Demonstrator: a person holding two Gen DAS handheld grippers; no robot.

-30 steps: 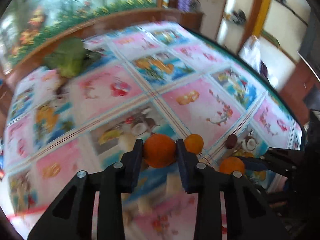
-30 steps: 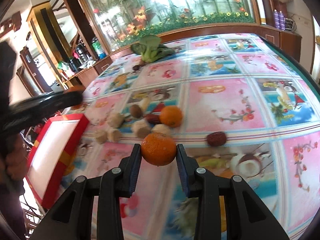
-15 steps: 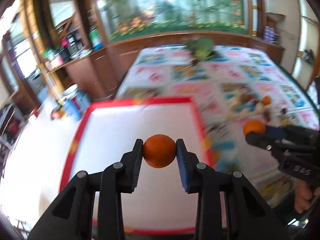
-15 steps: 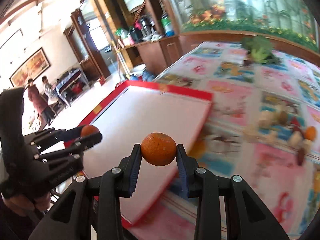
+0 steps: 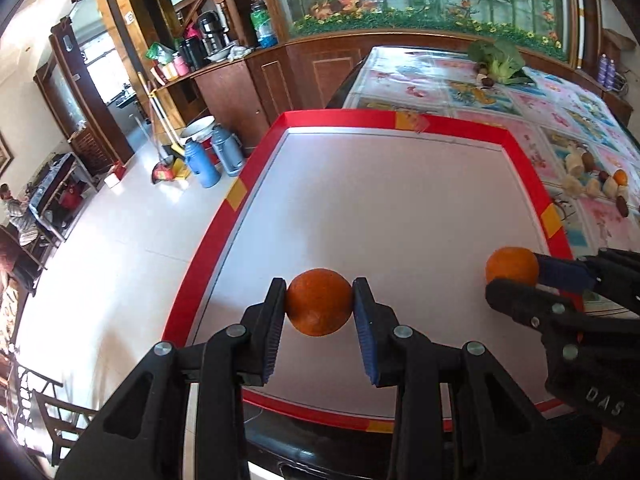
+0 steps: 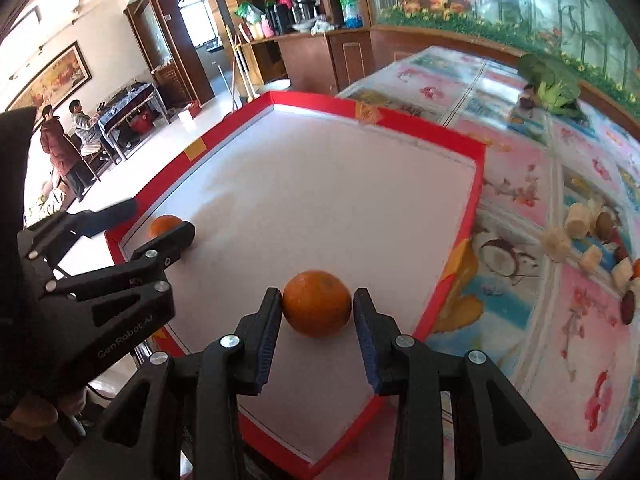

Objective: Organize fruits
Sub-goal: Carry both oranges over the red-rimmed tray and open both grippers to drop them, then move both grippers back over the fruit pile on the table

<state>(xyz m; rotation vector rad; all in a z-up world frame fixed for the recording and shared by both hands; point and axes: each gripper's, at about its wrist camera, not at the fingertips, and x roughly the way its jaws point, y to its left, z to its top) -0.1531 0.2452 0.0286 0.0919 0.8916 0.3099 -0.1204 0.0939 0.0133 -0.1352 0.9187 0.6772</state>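
A red-rimmed tray (image 5: 240, 190) with a white floor lies at the table's near end. My left gripper (image 5: 320, 308) is shut on an orange (image 5: 319, 307) low over the tray's near left part. My right gripper (image 6: 317, 309) is shut on a second orange (image 6: 317, 308) that sits on or just above the tray floor (image 6: 320, 200) near its right rim. The right gripper and its orange (image 5: 512, 266) show at the right of the left wrist view. The left gripper and its orange (image 6: 165, 226) show at the left of the right wrist view.
Beyond the tray on the patterned tablecloth (image 6: 560, 168) lie several pale pieces, dark fruits and a small orange (image 5: 621, 177). A leafy green vegetable (image 5: 498, 60) lies at the far end. The table edge drops to the floor at left, with thermos flasks (image 5: 208, 160) there.
Both grippers have swung from the tablecloth over to the tray and come down low into it, each still holding its orange.
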